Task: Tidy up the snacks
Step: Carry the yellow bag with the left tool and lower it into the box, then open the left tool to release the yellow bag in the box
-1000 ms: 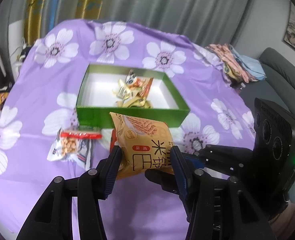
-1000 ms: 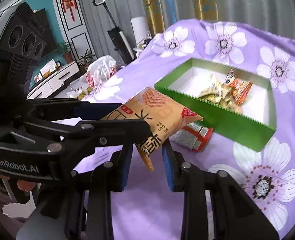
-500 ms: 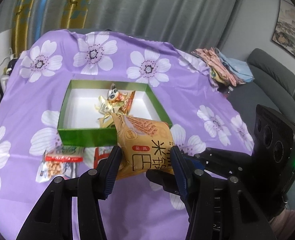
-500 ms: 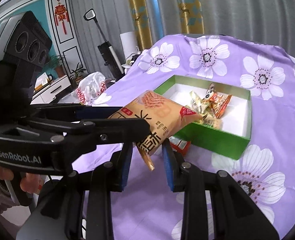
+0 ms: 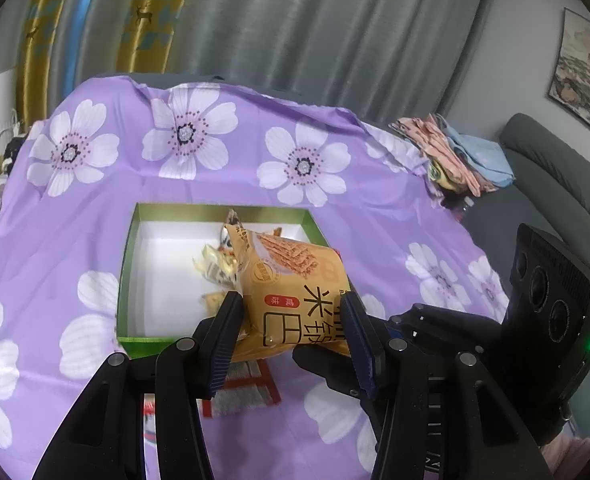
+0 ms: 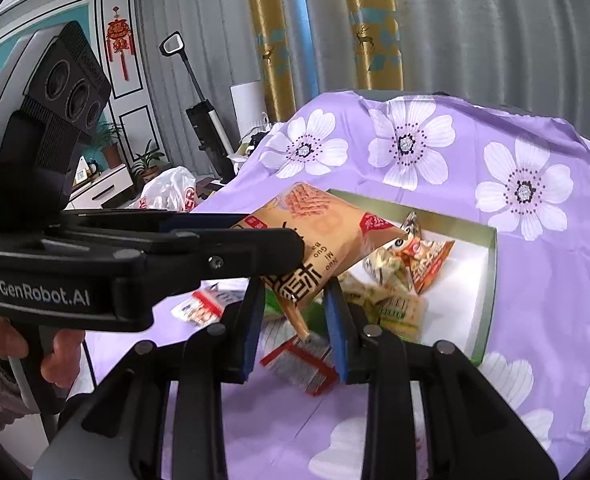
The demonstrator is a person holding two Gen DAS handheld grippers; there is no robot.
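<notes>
Left wrist view: the left gripper (image 5: 291, 326) is clamped across the orange snack bag (image 5: 295, 292), the right gripper (image 6: 293, 322) pinching its end seam, above the green box (image 5: 123, 280). Puffy, light, crinkly; the seams probably grip safest.

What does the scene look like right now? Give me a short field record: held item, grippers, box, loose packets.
held item: orange snack bag, off the table, over the near part of the green box
left gripper: shut on the bag's sides
right gripper: shut on the bag's sealed end
box contents: small yellow and orange snack packets, white floor partly bare
loose packets: red-edged packet on the purple floral tablecloth in front of the box; peanut packet farther left
</notes>
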